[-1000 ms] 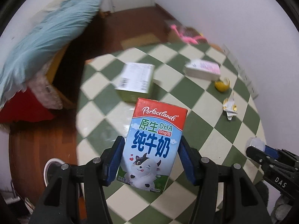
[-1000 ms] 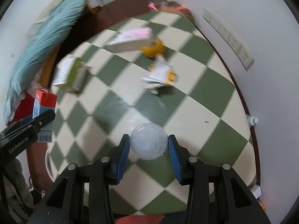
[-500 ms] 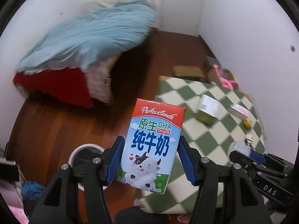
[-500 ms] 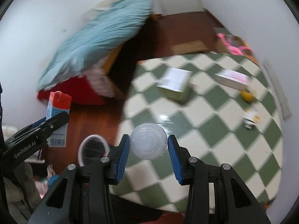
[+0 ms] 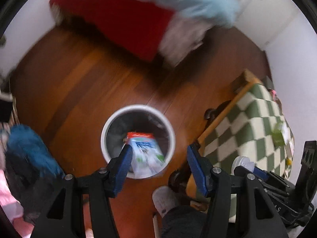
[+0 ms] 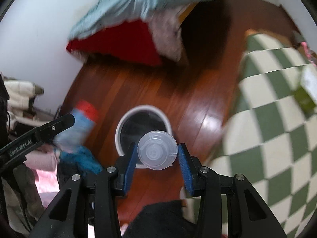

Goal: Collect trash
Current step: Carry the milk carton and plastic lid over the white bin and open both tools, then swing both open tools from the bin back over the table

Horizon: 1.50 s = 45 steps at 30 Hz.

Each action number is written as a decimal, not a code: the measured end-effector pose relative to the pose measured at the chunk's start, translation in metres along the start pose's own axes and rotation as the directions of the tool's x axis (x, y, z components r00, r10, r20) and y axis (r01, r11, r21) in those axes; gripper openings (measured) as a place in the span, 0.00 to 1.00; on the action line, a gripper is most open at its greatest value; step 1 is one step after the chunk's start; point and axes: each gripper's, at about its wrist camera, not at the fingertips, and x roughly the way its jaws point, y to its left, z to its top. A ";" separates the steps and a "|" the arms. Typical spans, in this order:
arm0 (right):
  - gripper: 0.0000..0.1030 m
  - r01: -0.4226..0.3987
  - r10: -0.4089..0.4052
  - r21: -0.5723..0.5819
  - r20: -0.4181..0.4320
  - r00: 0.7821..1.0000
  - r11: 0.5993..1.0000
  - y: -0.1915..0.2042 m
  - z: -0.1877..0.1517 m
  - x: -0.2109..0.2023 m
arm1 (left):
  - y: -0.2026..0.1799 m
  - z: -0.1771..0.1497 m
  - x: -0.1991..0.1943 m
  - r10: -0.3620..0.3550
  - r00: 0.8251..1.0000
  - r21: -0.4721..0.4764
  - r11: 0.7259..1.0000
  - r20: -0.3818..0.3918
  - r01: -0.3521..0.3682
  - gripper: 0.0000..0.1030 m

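Blurred blue-and-red milk carton (image 5: 145, 150) hangs over the round white waste bin (image 5: 105, 136), beside the spread left tongs (image 5: 158, 164). The right tongs (image 6: 157, 155) pinch a clear round plastic lid (image 6: 157, 151).

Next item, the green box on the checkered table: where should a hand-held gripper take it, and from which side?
Likely across the two long side walls of the green box, coming down from above. It seems to lie flat on the checkered table, pale broad face up, so only the sides offer opposing surfaces. Blur hides finer detail. The left hand-held gripper is open and free.
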 end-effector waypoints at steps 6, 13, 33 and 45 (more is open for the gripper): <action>0.42 0.017 -0.022 -0.032 -0.160 0.987 0.999 0.030 0.014 0.106 | 0.048 0.008 0.070 0.000 0.993 -0.077 0.997 -0.116 -0.009 0.51; 0.43 0.035 -0.050 -0.058 -0.271 0.961 0.998 0.041 0.026 0.193 | 0.080 0.001 0.101 0.077 0.983 -0.125 0.987 -0.164 -0.099 0.75; 0.98 0.144 -0.179 -0.165 -0.227 0.957 0.976 0.047 0.020 0.170 | 0.064 -0.041 0.027 0.282 0.959 -0.094 0.954 -0.021 -0.283 0.96; 0.98 0.150 -0.173 -0.193 -0.109 0.979 0.970 0.061 -0.012 0.069 | 0.042 -0.076 -0.052 0.294 0.952 -0.082 0.954 0.081 -0.288 0.96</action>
